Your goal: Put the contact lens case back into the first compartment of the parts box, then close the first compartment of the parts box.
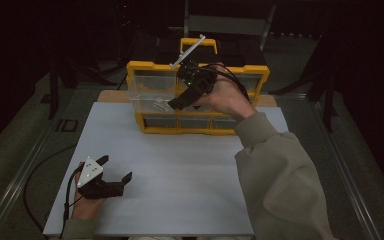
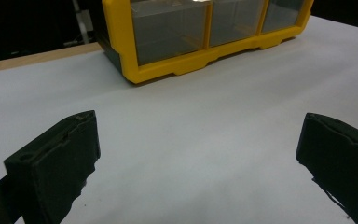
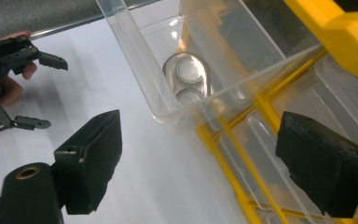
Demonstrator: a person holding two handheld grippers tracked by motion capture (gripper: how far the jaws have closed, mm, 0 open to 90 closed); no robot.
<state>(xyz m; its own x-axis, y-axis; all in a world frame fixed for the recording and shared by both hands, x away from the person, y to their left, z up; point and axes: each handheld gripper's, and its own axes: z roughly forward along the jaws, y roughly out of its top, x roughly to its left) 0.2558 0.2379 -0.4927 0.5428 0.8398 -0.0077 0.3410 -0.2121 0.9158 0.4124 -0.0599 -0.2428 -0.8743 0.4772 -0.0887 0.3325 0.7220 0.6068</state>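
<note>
The right gripper [image 3: 191, 158], jaws spread and empty, hung over the yellow organizer [image 1: 150, 129], the clear drawer [image 3: 168, 93] at its twelve o'clock, while the open left gripper [image 1: 115, 176] idled far away.

A white table top [image 1: 190, 175] lies under both grippers, with a wooden edge [image 1: 111, 96] showing past the left one. Beyond the right one the room is dark, with grey floor [image 1: 25, 150] alongside.

Dim, dark surroundings; soft overhead glare on the white table [image 1: 180, 165], slight blur
</note>
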